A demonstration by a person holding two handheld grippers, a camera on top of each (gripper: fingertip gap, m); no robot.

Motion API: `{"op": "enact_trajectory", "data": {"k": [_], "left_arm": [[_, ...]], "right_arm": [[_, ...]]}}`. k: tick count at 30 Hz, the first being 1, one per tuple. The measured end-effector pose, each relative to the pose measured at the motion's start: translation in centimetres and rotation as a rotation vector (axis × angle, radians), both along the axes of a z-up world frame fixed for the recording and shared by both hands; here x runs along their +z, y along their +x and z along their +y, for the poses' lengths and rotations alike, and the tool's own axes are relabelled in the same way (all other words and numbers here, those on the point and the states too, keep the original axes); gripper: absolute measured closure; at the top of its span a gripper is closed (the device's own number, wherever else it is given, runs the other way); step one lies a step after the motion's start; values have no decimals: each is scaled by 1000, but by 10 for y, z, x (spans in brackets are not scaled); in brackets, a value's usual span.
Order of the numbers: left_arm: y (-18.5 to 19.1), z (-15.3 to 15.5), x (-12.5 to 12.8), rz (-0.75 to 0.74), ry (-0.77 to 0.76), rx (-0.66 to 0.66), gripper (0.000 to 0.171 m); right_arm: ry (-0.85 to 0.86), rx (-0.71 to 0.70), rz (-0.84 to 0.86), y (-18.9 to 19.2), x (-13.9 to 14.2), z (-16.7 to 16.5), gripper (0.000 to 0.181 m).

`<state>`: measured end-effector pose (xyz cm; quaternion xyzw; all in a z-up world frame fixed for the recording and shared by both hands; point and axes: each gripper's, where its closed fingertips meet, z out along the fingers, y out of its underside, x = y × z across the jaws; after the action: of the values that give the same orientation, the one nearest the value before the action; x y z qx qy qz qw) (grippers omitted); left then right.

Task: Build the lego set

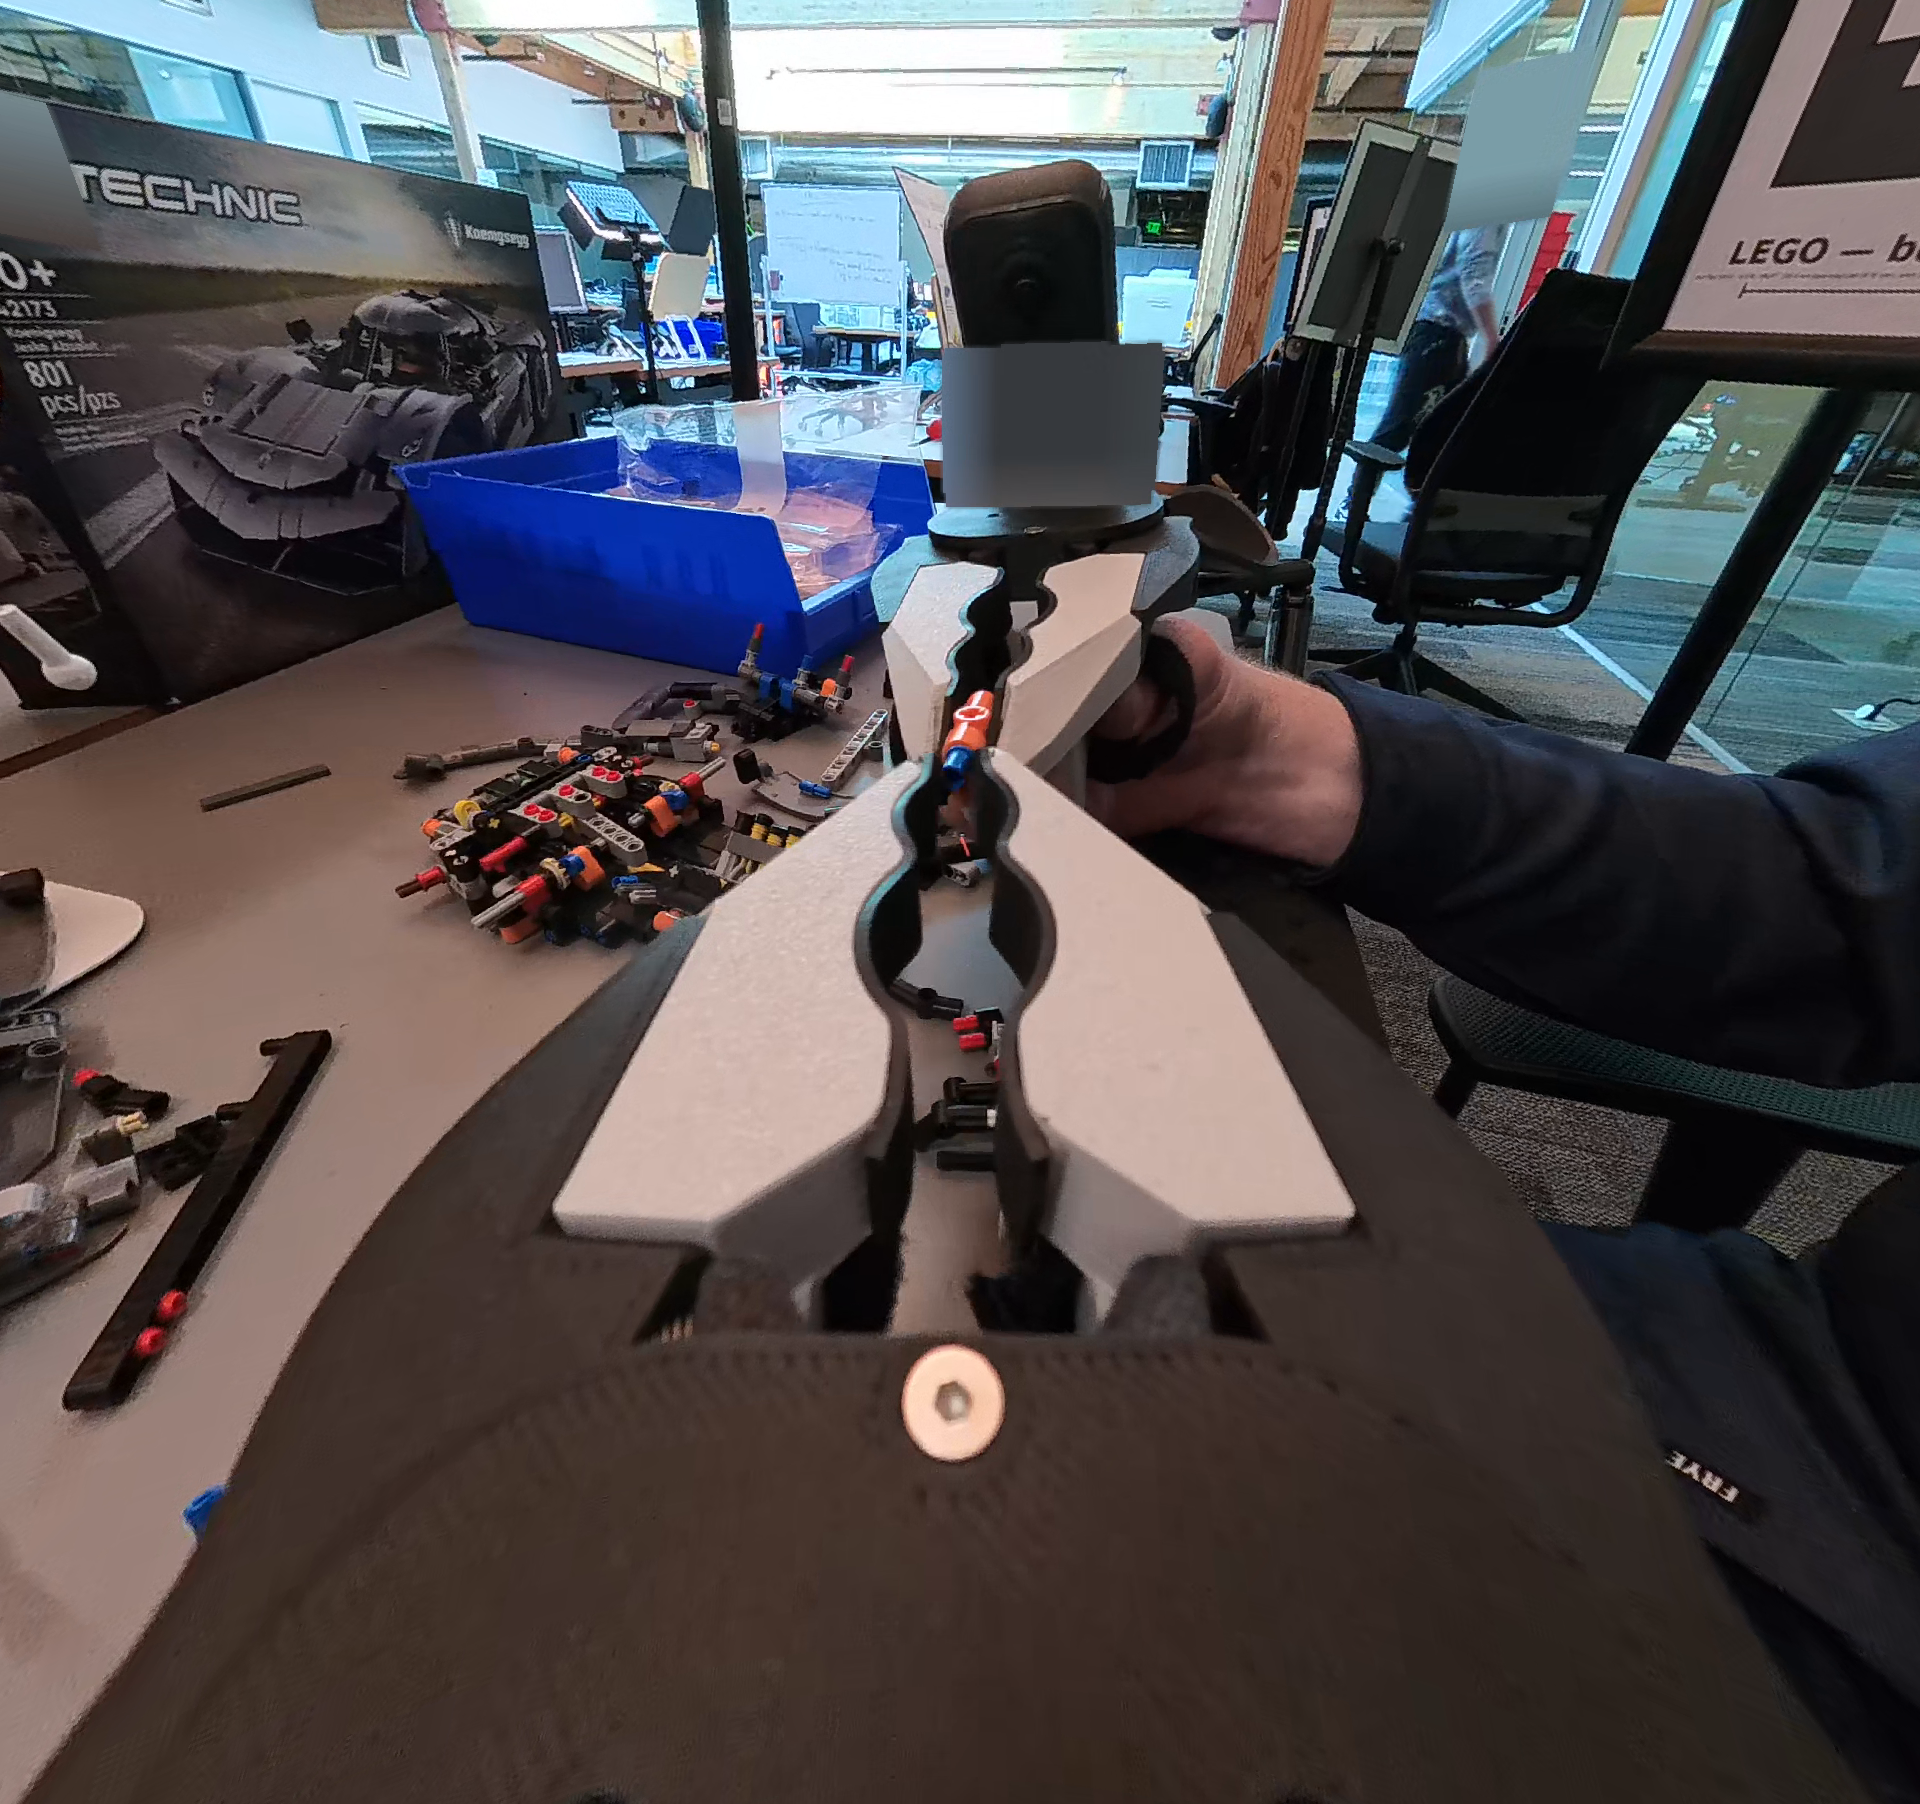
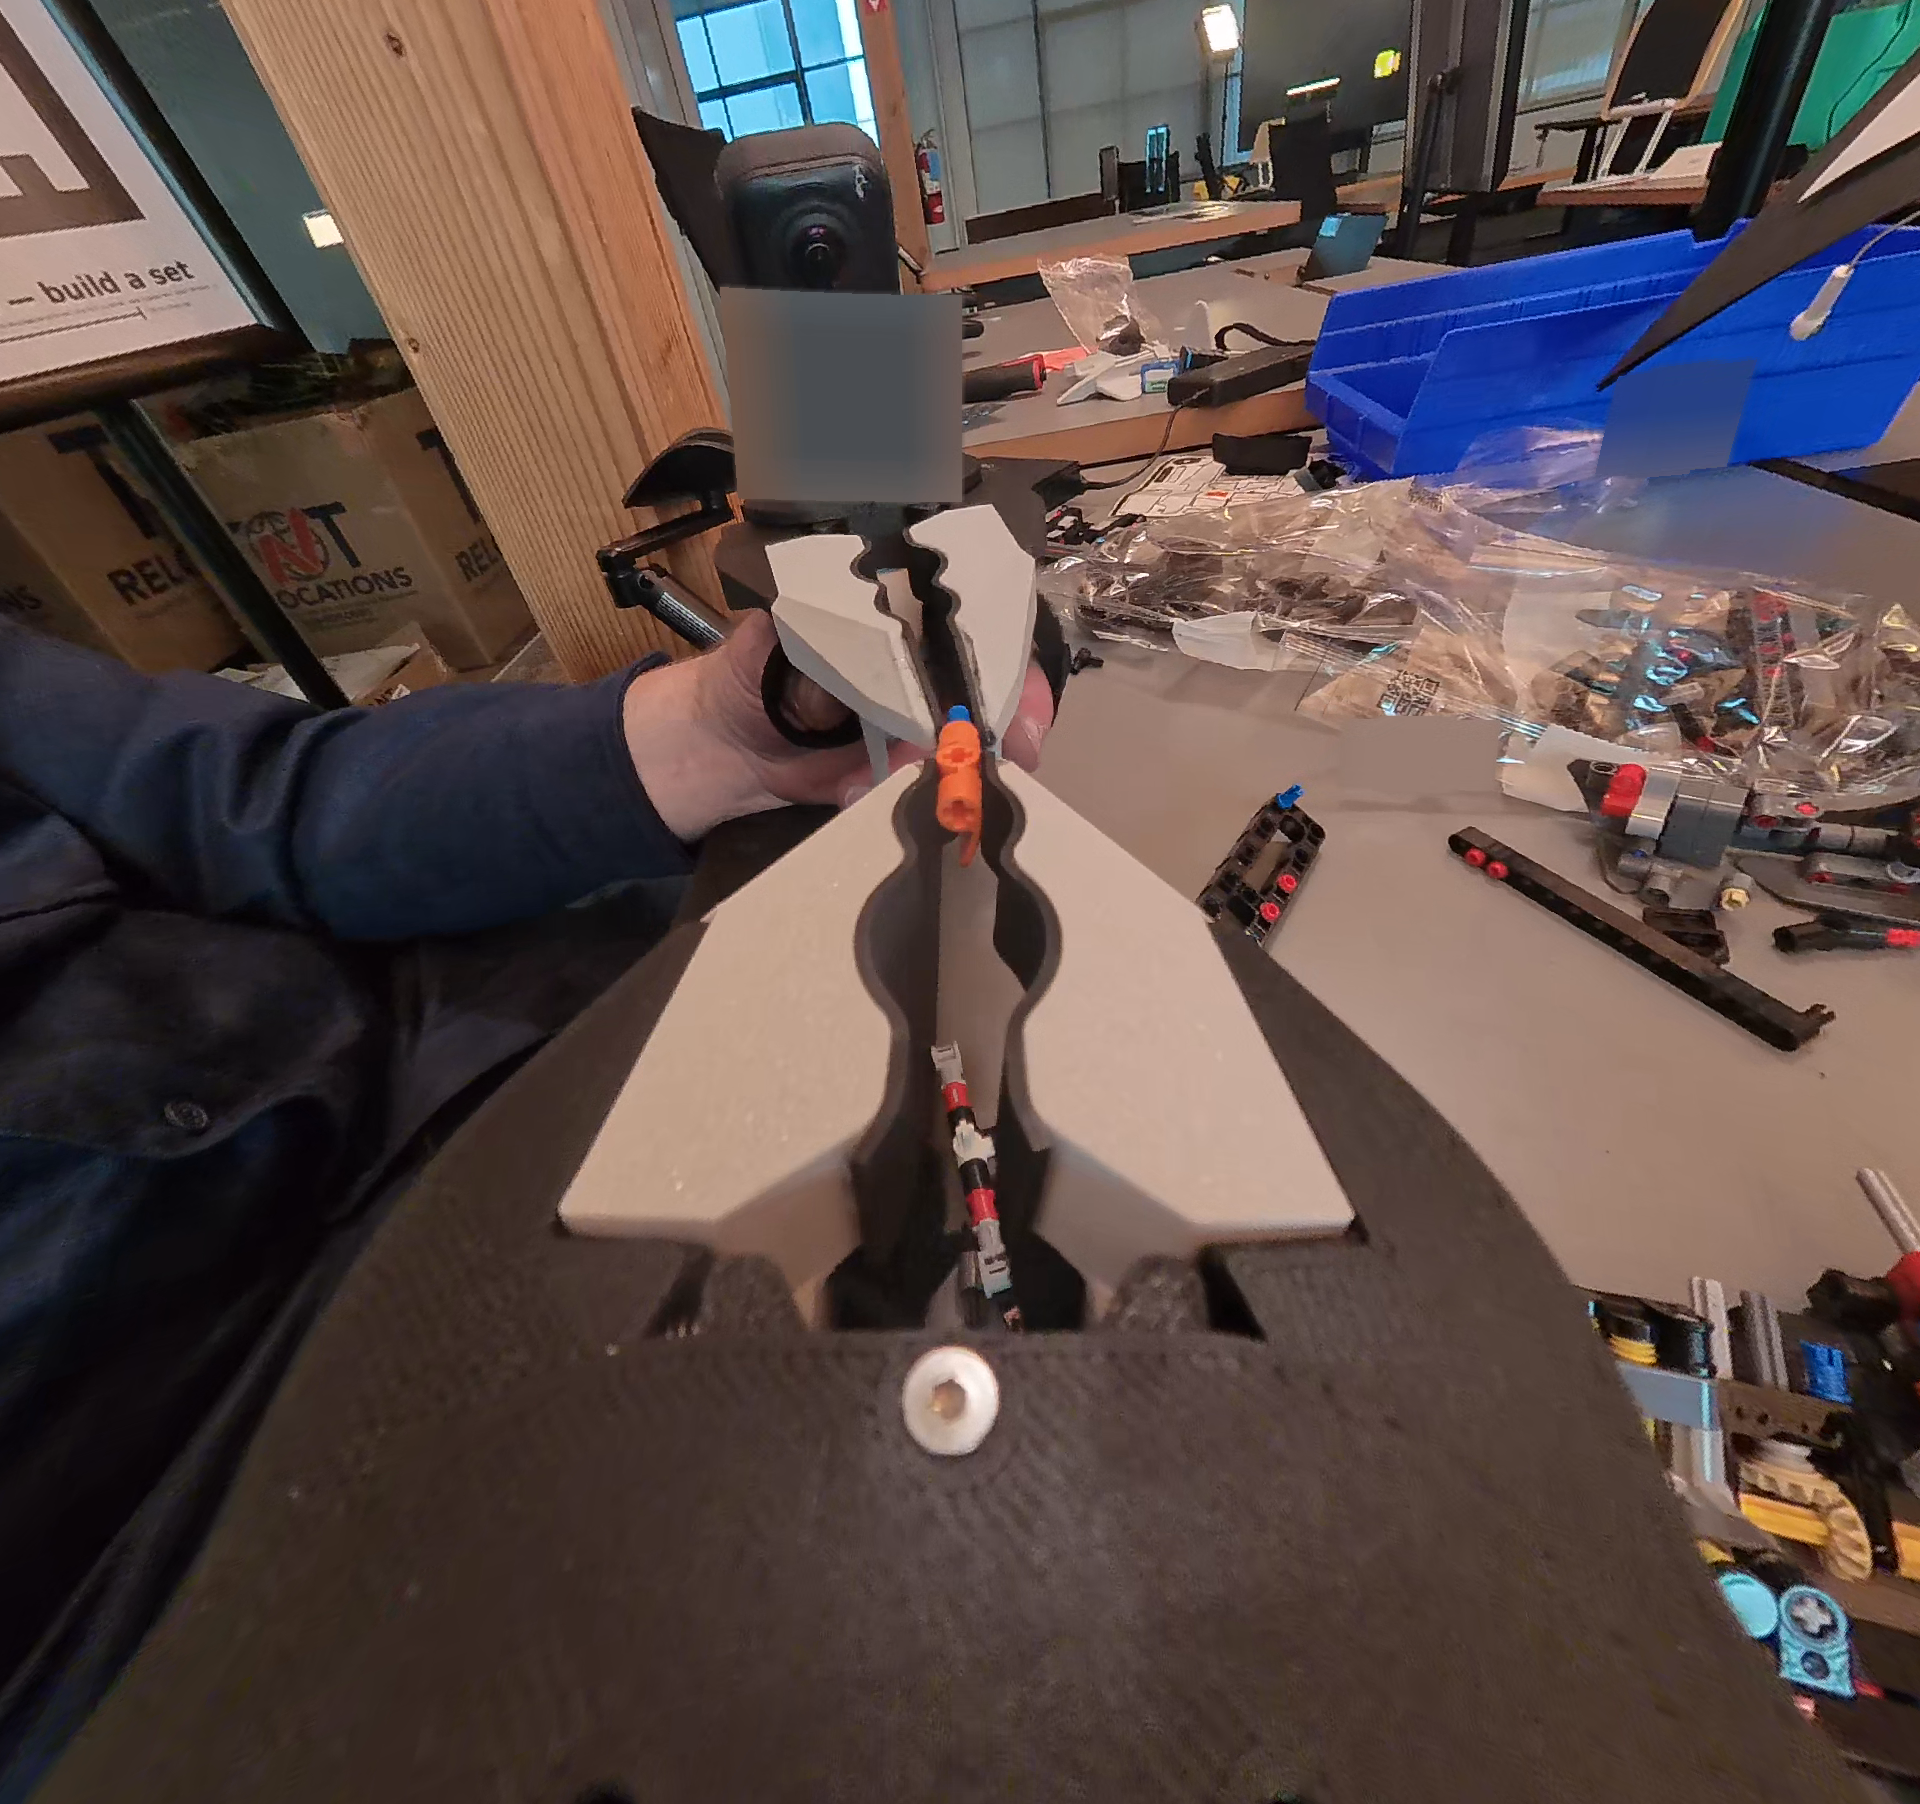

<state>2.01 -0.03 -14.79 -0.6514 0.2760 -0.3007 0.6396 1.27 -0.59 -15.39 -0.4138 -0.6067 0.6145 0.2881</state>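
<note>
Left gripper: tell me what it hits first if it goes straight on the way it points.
The orange piece at the tips of the left gripper, then the right gripper facing it. They look nearly tip to tip, though depth is hard to judge.

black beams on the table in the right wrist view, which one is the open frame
The short frame nearest the right gripper, with rectangular openings and a blue pin on top. The long beam is a solid strip.

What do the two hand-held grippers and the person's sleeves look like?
Each hand-held gripper, left and right, has pale grey faceted fingers with wavy black inner pads, a black textured body with a silver screw and a black camera on top. Sleeves are dark navy.
</note>
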Motion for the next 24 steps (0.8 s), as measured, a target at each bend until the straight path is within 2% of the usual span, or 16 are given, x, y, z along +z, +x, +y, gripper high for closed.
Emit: {"op": "enact_trajectory", "data": {"k": [20, 21, 23, 24], "left_arm": [[-1, -11, 0, 6, -23, -27, 171], [-9, -12, 6, -36, -9, -14, 170], [-49, -21, 27, -194, 38, 41, 171], [-53, -24, 20, -140, 20, 64, 171]], "right_arm": [[45, 34, 12, 5, 2, -5, 176], [7, -1, 50, 10, 10, 6, 177], [-108, -43, 149, 24, 32, 27, 178], [-66, -43, 98, 20, 22, 25, 177]]}}
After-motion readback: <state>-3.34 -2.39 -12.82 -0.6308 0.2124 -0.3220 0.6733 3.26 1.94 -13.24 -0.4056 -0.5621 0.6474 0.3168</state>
